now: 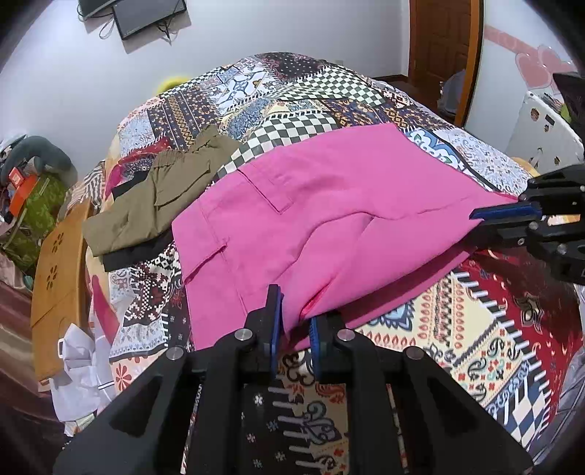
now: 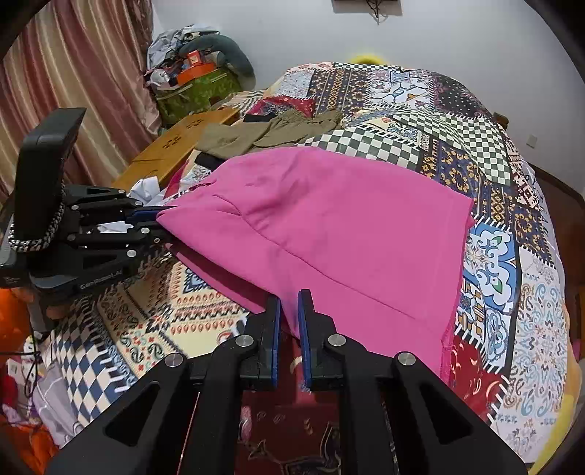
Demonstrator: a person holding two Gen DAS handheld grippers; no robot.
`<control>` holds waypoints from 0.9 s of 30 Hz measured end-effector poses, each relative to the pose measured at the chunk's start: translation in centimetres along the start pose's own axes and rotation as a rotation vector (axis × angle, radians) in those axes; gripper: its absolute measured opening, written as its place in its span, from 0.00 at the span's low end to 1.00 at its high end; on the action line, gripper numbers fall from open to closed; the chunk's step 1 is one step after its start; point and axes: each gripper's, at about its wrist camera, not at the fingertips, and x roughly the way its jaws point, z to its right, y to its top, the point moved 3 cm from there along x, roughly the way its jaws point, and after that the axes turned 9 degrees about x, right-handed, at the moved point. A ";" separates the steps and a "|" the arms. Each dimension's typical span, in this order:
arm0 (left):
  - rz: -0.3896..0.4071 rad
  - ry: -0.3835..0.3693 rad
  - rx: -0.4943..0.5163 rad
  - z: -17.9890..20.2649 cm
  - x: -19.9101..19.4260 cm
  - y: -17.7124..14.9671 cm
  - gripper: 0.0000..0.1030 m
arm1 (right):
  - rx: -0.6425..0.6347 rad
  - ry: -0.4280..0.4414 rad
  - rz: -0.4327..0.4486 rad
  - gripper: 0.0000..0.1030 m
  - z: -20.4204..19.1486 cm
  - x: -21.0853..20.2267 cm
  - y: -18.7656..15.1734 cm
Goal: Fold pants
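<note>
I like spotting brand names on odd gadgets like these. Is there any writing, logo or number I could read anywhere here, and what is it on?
White lettering on the side of the left gripper, seen in the right wrist view: too blurred to read.
Orange box on the pile by the curtain: a white label, too small to read.
Pink pants, olive pants, patchwork bedspread: patterns only, no words visible.

Bedroom, bed (image 1: 457, 365) with patchwork cover, daylight.
White wall (image 1: 55, 91) behind bed, dark monitor (image 1: 146, 14) mounted on it with loose cables. Wooden door (image 1: 442, 47) at far corner. Striped pink curtain (image 2: 73, 80) on one side. Wooden board (image 1: 58, 270) beside bed, cluttered pile (image 2: 190, 69) near curtain, white cabinet (image 1: 541, 128) by door.
</note>
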 end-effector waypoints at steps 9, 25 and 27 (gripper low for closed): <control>0.018 -0.074 -0.050 -1.2 -2.4 -0.3 0.20 | 0.030 0.028 0.034 0.08 -0.2 -2.3 0.5; 0.105 -0.133 -0.180 -4.6 -3.4 4.3 0.40 | 0.156 0.059 0.039 0.32 0.3 0.6 4.1; 0.065 -0.154 -0.195 -4.4 -1.8 4.2 0.40 | 0.160 0.061 0.025 0.38 0.2 1.3 3.9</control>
